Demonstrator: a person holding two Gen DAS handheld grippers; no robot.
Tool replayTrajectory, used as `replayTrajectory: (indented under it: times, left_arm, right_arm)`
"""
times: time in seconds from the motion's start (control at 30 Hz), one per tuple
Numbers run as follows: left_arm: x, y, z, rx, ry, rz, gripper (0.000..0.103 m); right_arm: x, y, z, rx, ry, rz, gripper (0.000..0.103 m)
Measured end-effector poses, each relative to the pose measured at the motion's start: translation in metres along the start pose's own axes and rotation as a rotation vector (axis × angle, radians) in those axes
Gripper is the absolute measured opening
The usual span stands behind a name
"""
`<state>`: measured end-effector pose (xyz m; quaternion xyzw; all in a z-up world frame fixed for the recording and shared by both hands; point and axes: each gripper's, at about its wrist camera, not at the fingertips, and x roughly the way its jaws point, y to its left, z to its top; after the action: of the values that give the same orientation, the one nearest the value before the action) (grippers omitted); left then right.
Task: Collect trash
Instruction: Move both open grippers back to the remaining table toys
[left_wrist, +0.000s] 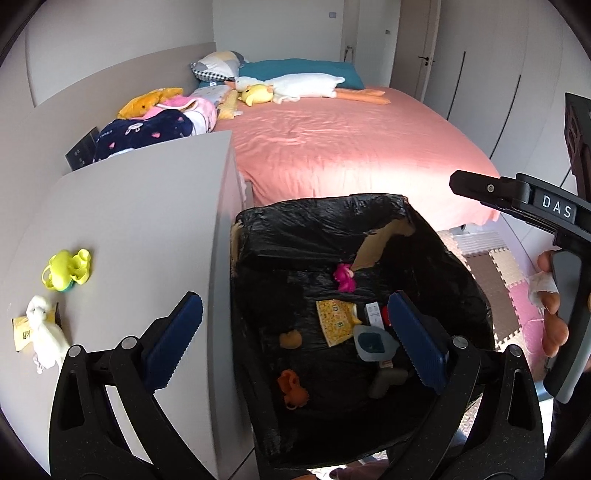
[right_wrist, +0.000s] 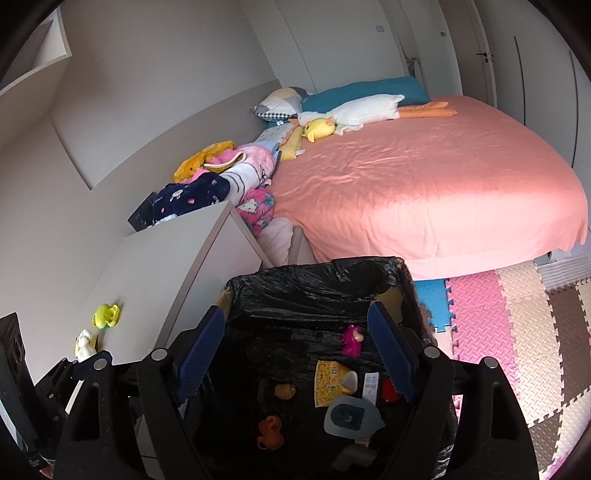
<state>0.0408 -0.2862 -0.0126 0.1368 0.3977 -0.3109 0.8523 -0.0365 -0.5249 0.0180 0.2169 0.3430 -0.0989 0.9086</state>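
Left gripper (left_wrist: 295, 343), black frame with blue ribbed pads: jaws spread wide, nothing between the pads, nothing touched; lower centre of the left wrist view, straddling the near left rim of the cardboard bin lined with black plastic (left_wrist: 314, 225). Right gripper (right_wrist: 297, 354): jaws parted, empty, poised over the same bin's mouth in the lower centre of the right wrist view. Bin contents, lying below both pairs of pads: yellow printed wrapper (left_wrist: 334, 321); magenta plush scrap (left_wrist: 344, 277); orange toy piece (left_wrist: 293, 387); grey-blue pouch (left_wrist: 371, 343). Grey cabinet top (left_wrist: 140, 229), left of the bin: lime-green plastic toy (left_wrist: 68, 269); white crumpled tissue (left_wrist: 44, 328), lower left. Pink bed (left_wrist: 351, 147) beyond; foam mat floor open at right.
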Motion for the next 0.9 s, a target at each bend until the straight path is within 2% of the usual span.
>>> replayTrajectory:
  times: [0.27, 0.9]
  left_arm:
    - [-0.001, 0.019, -0.006, -0.039, 0.004, 0.028, 0.097]
    - [-0.025, 0.09, -0.027, -0.166, -0.02, 0.174, 0.097]
  right_arm:
    - [0.009, 0.016, -0.003, -0.024, 0.025, 0.013, 0.08]
    - [0.047, 0.098, -0.02, -0.138, 0.105, 0.125, 0.08]
